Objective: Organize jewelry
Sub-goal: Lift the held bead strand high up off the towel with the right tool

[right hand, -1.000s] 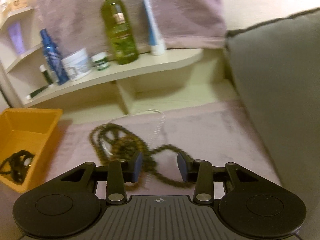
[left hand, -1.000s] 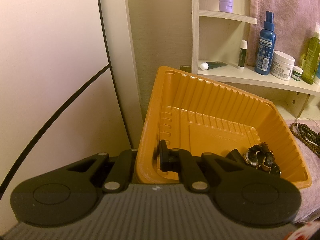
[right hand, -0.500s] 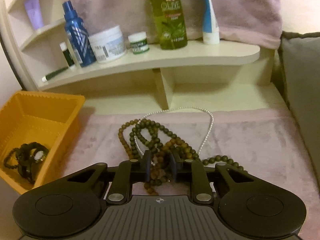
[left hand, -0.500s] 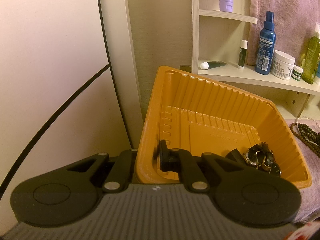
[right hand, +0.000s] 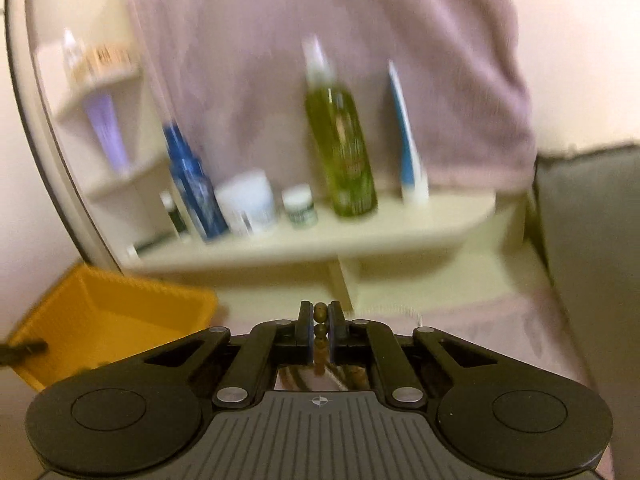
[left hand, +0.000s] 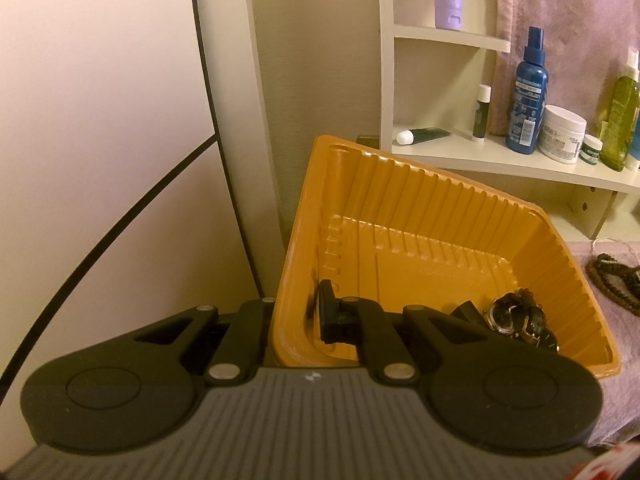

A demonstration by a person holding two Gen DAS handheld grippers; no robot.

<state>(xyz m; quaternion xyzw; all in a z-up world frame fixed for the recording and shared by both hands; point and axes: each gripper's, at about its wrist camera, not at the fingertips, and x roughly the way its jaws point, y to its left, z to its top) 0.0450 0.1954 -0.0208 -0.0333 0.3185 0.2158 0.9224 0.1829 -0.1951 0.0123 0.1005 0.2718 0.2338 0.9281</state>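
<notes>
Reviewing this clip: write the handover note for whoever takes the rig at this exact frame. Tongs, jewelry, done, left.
Left tongs: shut on the near wall of the orange tray, holding it tilted.
Right tongs: shut on a strand of the brown bead necklace, lifted clear of the pink cloth; this view is motion-blurred.
In the tray: dark watches and bracelets in the near right corner.
On the cloth, right of the tray: more brown bead loops. The pearl strand is barely visible.
Done: first pieces in the tray.
Left: carry the beads into the tray, then likely the pearls.
</notes>
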